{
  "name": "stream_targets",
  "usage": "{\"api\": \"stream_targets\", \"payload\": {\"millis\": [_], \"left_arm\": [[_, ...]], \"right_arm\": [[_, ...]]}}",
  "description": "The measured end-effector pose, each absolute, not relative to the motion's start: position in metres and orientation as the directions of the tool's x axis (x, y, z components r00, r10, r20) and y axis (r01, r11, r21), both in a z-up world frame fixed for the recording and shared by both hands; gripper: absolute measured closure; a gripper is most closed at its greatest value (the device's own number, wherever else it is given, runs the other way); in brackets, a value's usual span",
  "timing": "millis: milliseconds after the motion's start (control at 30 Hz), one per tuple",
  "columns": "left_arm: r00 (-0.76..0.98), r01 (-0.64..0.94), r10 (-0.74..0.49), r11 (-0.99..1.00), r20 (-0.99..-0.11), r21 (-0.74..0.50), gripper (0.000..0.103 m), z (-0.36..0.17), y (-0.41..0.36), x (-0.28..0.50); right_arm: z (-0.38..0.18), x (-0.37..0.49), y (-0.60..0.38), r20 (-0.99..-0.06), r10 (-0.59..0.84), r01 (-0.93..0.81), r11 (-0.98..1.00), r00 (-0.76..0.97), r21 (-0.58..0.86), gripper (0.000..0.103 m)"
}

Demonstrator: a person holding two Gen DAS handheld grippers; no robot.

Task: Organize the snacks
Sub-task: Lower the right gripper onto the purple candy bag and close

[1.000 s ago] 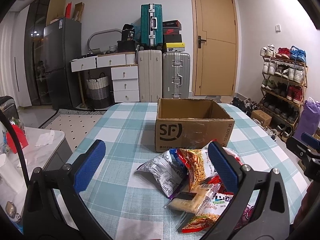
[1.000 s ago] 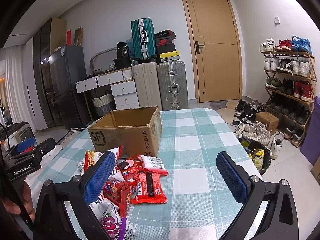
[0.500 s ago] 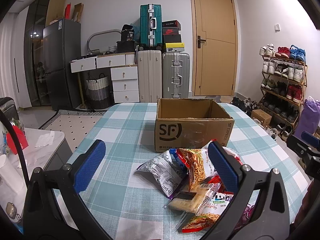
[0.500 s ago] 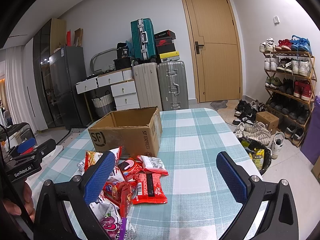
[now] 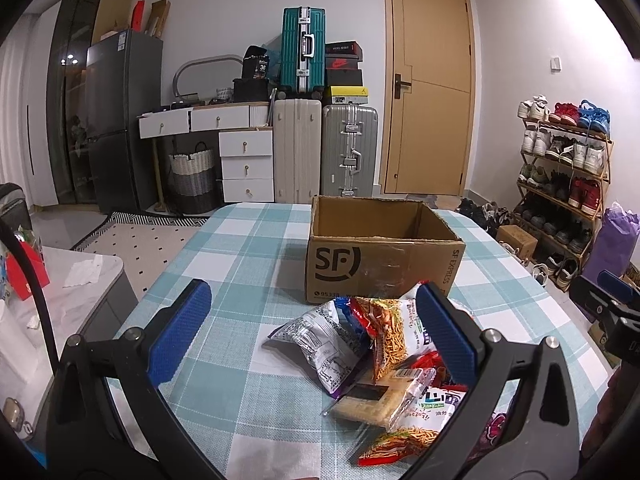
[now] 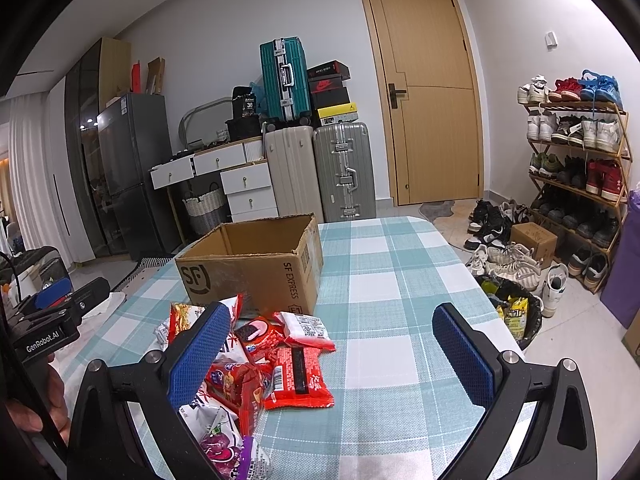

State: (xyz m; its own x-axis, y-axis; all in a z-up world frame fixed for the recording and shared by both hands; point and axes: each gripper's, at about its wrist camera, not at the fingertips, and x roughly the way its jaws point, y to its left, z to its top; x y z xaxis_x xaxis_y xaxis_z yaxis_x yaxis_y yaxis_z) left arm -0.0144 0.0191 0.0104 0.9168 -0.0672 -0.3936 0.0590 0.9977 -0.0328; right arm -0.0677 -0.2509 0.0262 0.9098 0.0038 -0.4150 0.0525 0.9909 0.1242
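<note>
Snack packets (image 5: 372,344) heaped before open cardboard box (image 5: 380,264)

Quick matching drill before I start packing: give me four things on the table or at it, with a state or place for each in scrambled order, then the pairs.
1. cardboard box
2. red wafer packet
3. left gripper
4. teal suitcase

A. open, holding nothing
B. lying flat on the tablecloth
C. stacked on top of the beige suitcase
D. upright, top open, nothing visible inside

Pairs: 1-D, 2-B, 3-A, 4-C
</note>
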Motion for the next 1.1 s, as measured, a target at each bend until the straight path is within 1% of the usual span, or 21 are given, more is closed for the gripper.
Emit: {"api": "stream_targets", "payload": {"millis": [200,300,433,567,767,900,1100], "left_arm": [[0.913,0.081,-0.083,0.996,-0.400,-0.022,0.001,0.008,0.019,-0.014],[0.908,0.093,-0.093,0.995,-0.408,-0.020,0.001,0.006,0.018,-0.013],[0.885,0.107,-0.120,0.993,-0.450,-0.054,0.001,0.000,0.022,-0.006],[0.890,0.091,-0.101,0.995,-0.445,-0.044,0.001,-0.004,0.023,-0.005],[0.884,0.087,-0.104,0.994,-0.455,-0.058,0.001,-0.009,0.026,-0.001],[0.884,0.081,-0.095,0.995,-0.459,-0.049,0.001,-0.011,0.027,0.000],[0.880,0.078,-0.095,0.995,-0.466,-0.056,0.001,-0.012,0.032,-0.001]], "right_arm": [[0.025,-0.067,-0.254,-0.426,0.024,0.040,0.989,0.904,0.141,0.000],[0.024,-0.068,-0.252,-0.431,0.080,-0.009,0.986,0.899,0.164,0.000],[0.022,-0.069,-0.241,-0.447,0.135,-0.065,0.984,0.884,0.167,0.000],[0.017,-0.073,-0.236,-0.459,0.185,-0.100,0.974,0.869,0.204,0.000],[-0.003,-0.076,-0.231,-0.530,0.280,-0.125,0.943,0.800,0.309,0.000],[-0.017,-0.077,-0.216,-0.585,0.304,-0.140,0.941,0.752,0.308,0.000],[-0.032,-0.078,-0.196,-0.642,0.314,-0.164,0.945,0.699,0.283,0.000]]}}
